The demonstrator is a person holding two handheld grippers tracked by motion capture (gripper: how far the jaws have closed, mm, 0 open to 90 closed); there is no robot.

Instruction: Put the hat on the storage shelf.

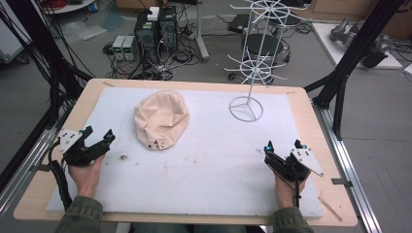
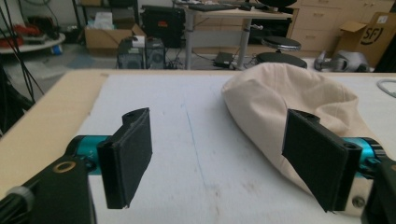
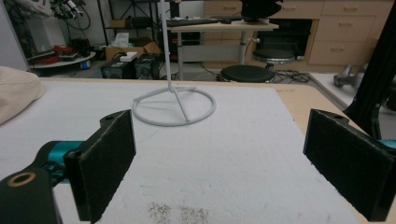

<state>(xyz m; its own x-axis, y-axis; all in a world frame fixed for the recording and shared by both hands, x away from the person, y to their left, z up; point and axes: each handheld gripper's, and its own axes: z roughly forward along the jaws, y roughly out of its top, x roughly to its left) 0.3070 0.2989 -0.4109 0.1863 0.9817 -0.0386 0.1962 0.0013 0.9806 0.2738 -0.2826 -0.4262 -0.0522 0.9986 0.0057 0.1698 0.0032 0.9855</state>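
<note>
A beige cloth cap [image 1: 161, 119] lies crumpled on the white mat [image 1: 209, 160], left of centre; it also shows close ahead as the cap [image 2: 289, 98] in the left gripper view and at the left edge as the cap [image 3: 16, 93] in the right gripper view. A white wire rack stand [image 1: 252, 58] rises from its ring base [image 3: 173, 108] at the back right. My left gripper [image 1: 98, 136] rests at the mat's left, open and holding nothing, short of the cap. At the front right my right gripper [image 1: 283, 145] is open and holds nothing too.
The mat covers a wooden table [image 1: 311, 126] framed by black struts [image 1: 354, 53]. Computers and cables [image 1: 153, 34] sit on the floor behind, with a stool [image 1: 262, 46] by the rack. A faint dirt smudge [image 3: 180, 212] marks the mat before my right gripper.
</note>
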